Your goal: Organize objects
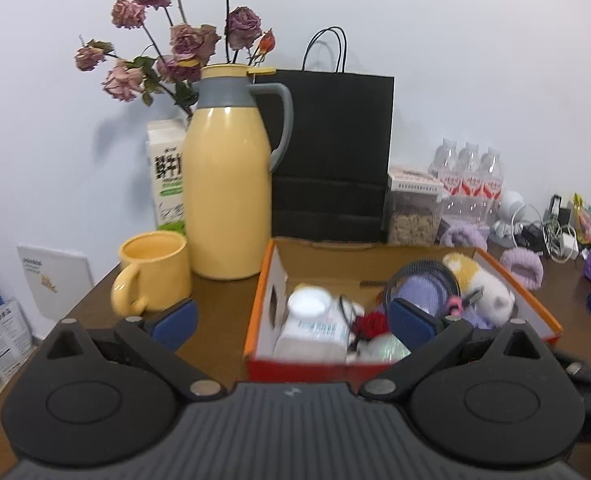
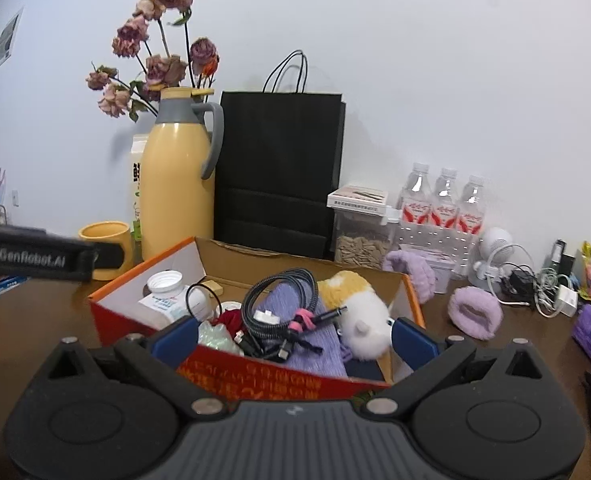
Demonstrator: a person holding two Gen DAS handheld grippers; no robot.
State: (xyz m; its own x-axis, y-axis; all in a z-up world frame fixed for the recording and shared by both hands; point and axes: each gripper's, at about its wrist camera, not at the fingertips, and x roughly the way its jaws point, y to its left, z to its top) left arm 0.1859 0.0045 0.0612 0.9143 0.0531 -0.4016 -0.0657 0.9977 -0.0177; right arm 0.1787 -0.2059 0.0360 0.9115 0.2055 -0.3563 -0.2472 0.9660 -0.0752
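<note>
An orange cardboard box (image 1: 261, 280) (image 2: 143, 272) sits on the brown table and holds a white pill bottle (image 1: 313, 326) (image 2: 163, 292), a coiled black cable (image 2: 279, 296), a purple cloth (image 2: 315, 340) and a white and yellow plush toy (image 1: 483, 284) (image 2: 359, 312). My left gripper (image 1: 293, 322) hangs open over the box's near left corner with nothing between its blue pads. My right gripper (image 2: 295, 338) is open above the box's near edge, also empty. Purple fuzzy bands (image 2: 475, 312) (image 1: 521, 266) lie on the table right of the box.
A yellow thermos jug (image 1: 227, 184) (image 2: 177, 184), a yellow mug (image 1: 153, 270), a milk carton (image 1: 167, 172), dried roses and a black paper bag (image 1: 331, 152) (image 2: 279, 168) stand behind the box. Water bottles (image 2: 441, 204), a seed container, a small white device and tangled chargers crowd the right.
</note>
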